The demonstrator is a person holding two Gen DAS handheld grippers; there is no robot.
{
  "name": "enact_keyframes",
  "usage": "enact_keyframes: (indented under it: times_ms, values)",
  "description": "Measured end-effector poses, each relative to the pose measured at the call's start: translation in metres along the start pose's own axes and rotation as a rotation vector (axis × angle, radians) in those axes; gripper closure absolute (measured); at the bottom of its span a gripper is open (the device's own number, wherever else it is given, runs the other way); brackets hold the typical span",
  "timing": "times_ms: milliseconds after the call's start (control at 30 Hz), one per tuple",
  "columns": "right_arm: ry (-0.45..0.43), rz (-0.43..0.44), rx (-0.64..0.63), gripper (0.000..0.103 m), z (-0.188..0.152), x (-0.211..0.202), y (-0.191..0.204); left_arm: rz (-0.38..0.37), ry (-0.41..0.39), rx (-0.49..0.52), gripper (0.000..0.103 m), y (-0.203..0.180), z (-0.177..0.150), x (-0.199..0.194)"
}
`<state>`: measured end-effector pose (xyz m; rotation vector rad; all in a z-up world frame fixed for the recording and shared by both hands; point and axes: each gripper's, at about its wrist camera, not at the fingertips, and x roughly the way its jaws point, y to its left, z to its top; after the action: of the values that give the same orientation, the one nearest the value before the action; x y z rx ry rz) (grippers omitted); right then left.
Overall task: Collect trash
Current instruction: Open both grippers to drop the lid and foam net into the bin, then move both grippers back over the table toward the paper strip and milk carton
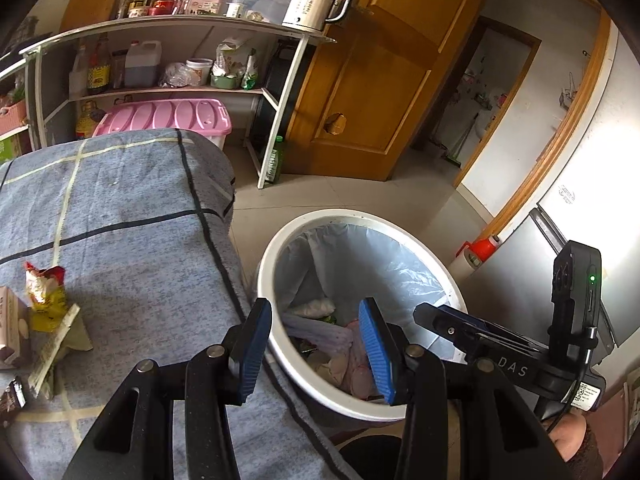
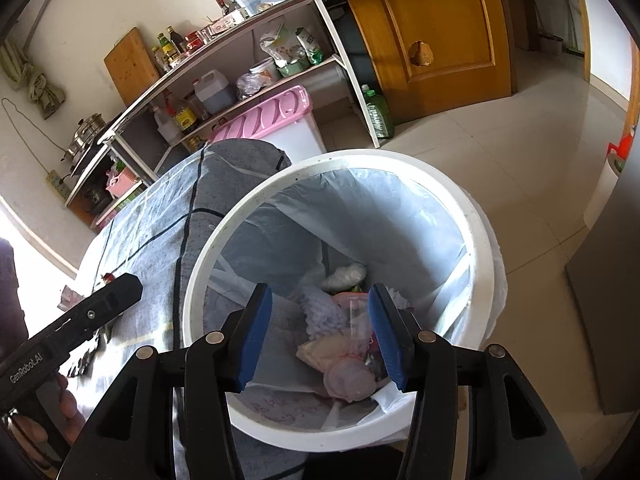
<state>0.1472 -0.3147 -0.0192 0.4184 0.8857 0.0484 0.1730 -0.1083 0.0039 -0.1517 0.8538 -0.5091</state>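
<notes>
Both sets of tongs are hanging over the bin with nothing in them. The left gripper (image 1: 316,350) has its blue-padded jaws parted with only air between, sitting right above the near-left edge of the round white plastic trash bin (image 1: 436,256), half over the bin and half over the blue-grey checked cloth on the table (image 1: 132,236). The right gripper (image 2: 322,338) is spread a bit too, also empty, pointing straight down into the bin's mouth.

Inside the clear plastic liner bag (image 2: 400,224) there's already a heap of trash (image 2: 340,360): white and pinkish wrappers, crumpled paper, all sitting well below both sets of pads.

More rubbish is out on the cloth, far left of the left gripper: a crumpled yellow and red snack wrapper (image 1: 45,294), a flattened pale paper packet (image 1: 60,346) just beside it, and a brown carton (image 1: 12,328) at the frame edge. None of it touches either gripper.
</notes>
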Motion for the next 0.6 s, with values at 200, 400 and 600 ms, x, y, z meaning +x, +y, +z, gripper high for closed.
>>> enact_keyframes:
  times_ms: [200,400,600]
  values:
    - [0.004,0.056,-0.031,0.052,-0.006,0.001,0.031,0.067,-0.051,-0.063,0.058,0.035,-0.012,-0.036]
    - [0.016,0.121,-0.074,0.052,-0.015,0.004,0.070,0.147,-0.114,-0.091,0.057,0.066,-0.024,-0.077]
    - [0.051,0.180,-0.111,0.052,-0.029,0.015,0.108,0.213,-0.147,-0.151,0.057,0.102,-0.036,-0.109]
